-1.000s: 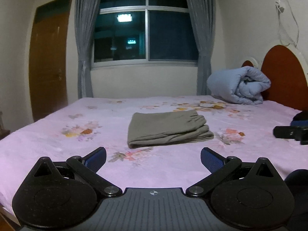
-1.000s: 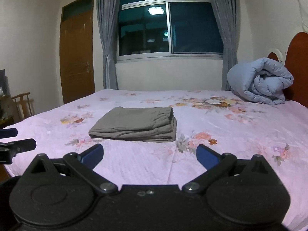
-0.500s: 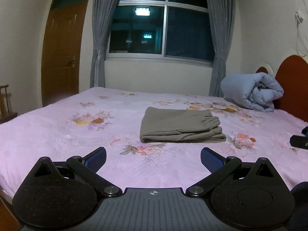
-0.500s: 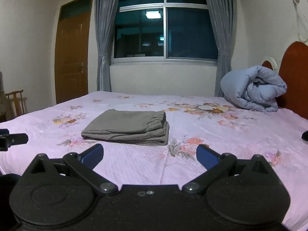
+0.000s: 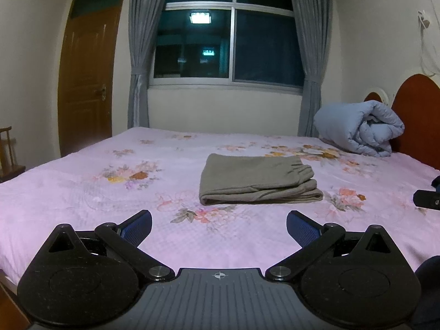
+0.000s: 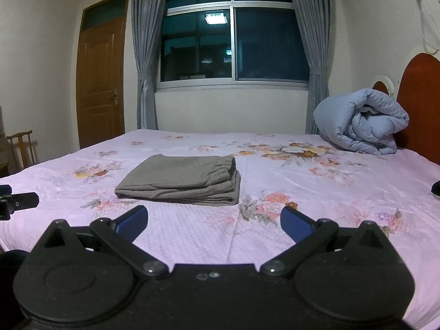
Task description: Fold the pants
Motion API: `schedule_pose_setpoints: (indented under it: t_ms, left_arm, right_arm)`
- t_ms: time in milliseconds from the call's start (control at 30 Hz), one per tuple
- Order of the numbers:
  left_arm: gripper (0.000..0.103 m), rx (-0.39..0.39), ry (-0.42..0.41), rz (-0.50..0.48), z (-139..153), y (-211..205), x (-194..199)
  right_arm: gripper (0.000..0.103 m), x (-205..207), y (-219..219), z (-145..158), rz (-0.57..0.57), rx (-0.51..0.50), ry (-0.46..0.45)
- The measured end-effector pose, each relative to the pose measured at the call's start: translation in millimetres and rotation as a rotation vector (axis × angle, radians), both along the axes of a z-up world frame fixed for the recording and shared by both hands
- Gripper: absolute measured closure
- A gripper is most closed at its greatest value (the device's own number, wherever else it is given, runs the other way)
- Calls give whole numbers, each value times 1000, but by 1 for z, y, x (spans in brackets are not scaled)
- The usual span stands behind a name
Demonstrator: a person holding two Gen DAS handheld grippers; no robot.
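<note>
**Colours on and around my bed**

My folded pants [image 5: 257, 179] are plain olive-grey, at twelve o'clock from my left gripper [image 5: 219, 225], whose pads [image 5: 136, 226] are dark blue on black. The bedsheet [image 5: 82, 192] is pale pink with orange and pink flowers. At two o'clock, a light blue quilt [image 5: 357, 129] against a reddish-brown headboard [image 5: 415, 115].

Pink floral bed [image 5: 82, 192] w/ rolled blue duvet [image 5: 357, 129] by red headboard [image 5: 418, 115]; curtained window [image 5: 231, 44], wood door [image 5: 85, 82].

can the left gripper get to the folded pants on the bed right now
Probably yes. The left gripper is open and empty, aimed at the folded pants, with only bare pink bedspread between them. It isn't touching them, so it would have to move forward.
</note>
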State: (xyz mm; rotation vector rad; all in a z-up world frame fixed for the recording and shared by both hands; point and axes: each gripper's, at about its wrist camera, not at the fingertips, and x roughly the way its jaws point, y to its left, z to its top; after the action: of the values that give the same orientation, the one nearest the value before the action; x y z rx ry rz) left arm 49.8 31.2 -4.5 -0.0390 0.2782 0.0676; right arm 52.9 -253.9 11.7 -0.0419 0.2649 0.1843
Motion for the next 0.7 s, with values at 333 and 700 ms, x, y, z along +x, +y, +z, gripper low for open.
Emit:
schedule_pose_setpoints:
  t_ms: [333,700]
  left_arm:
    - [0,-1,-4,1,0,-2,-2]
    - [0,3,-8,-6,1,-1,-1]
  right_arm:
    - [6,1,0,0,-1,1,0]
    - [6,2,1,0,0,1,5]
